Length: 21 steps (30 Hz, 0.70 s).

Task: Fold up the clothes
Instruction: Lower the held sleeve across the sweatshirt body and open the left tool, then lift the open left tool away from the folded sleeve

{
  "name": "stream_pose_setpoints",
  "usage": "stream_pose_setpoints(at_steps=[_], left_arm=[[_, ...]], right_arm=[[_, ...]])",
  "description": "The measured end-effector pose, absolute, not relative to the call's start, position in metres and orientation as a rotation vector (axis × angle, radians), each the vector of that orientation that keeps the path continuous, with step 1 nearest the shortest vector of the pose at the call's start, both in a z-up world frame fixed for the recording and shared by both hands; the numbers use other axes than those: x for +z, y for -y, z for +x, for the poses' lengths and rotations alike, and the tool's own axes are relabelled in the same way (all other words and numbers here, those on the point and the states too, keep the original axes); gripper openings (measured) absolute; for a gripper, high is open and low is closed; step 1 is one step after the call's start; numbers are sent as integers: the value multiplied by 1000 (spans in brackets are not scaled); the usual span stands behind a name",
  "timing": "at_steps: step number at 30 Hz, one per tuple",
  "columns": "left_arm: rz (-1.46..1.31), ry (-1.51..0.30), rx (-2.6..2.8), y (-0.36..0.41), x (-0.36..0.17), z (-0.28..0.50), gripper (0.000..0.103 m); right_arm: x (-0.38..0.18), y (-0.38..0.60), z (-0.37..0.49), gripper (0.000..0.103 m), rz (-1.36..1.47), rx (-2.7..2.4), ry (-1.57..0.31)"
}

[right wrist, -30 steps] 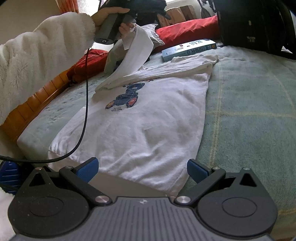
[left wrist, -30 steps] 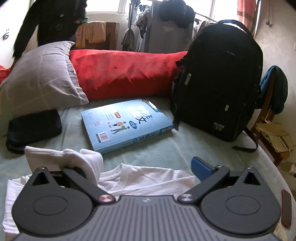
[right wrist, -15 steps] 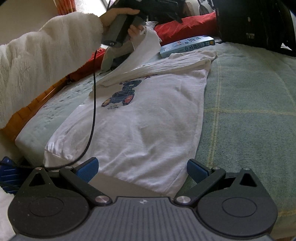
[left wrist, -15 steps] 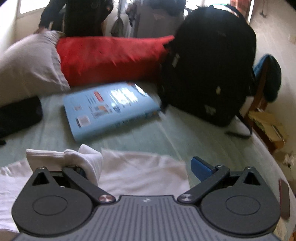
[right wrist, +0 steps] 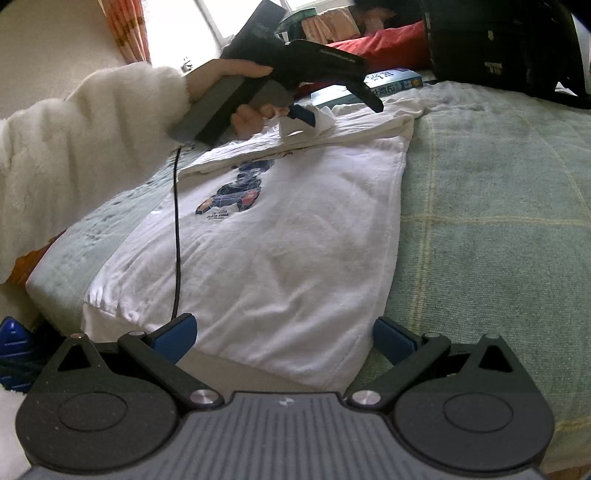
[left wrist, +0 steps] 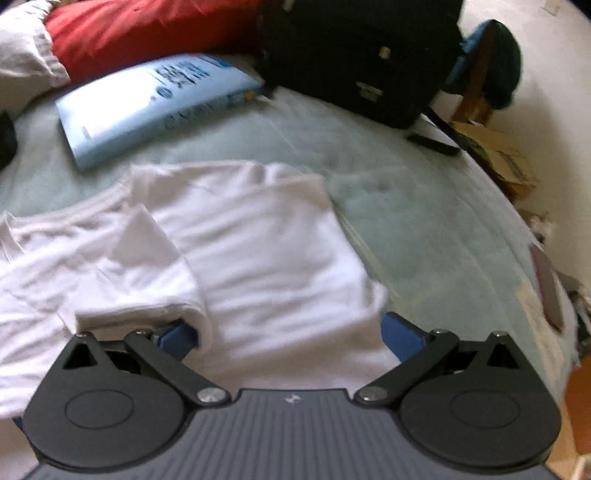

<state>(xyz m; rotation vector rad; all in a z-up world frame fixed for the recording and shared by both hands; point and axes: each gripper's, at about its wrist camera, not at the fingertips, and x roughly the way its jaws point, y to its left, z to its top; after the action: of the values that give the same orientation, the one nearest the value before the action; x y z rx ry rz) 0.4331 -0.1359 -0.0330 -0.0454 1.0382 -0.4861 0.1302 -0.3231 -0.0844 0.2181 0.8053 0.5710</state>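
A white T-shirt (left wrist: 266,251) with a blue print (right wrist: 236,192) lies flat on the green bed cover (right wrist: 498,221). My left gripper (left wrist: 288,336) hovers low over its upper part, jaws wide apart. One sleeve (left wrist: 140,266) is draped over the left blue finger (left wrist: 173,338) and folded inward across the chest. In the right wrist view the left gripper (right wrist: 343,110) is held by a hand in a fluffy white sleeve (right wrist: 92,147). My right gripper (right wrist: 282,334) is open at the shirt's bottom hem, with nothing between its pads.
A light blue book (left wrist: 155,99) lies beyond the collar, with a black backpack (left wrist: 362,55) to its right and a red pillow (left wrist: 140,33) behind. A phone (left wrist: 546,288) sits at the bed's right edge. A black cable (right wrist: 176,240) hangs over the shirt.
The left gripper has tipped down and dropped towards the shirt, carrying the sleeve inward so that it now lies across the chest. The right gripper has stayed at the hem.
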Motion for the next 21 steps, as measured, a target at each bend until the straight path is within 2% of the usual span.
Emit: stream_pose_setpoints(at_steps=[8, 12, 21], left_arm=[[-307, -1021, -411, 86, -47, 427, 102], [-450, -922, -338, 70, -48, 433, 102], [-326, -823, -399, 111, -29, 438, 102]], right_arm=[[-84, 325, 131, 103, 235, 566, -801], [-83, 326, 130, 103, 238, 563, -800], [-83, 325, 132, 103, 235, 545, -804]])
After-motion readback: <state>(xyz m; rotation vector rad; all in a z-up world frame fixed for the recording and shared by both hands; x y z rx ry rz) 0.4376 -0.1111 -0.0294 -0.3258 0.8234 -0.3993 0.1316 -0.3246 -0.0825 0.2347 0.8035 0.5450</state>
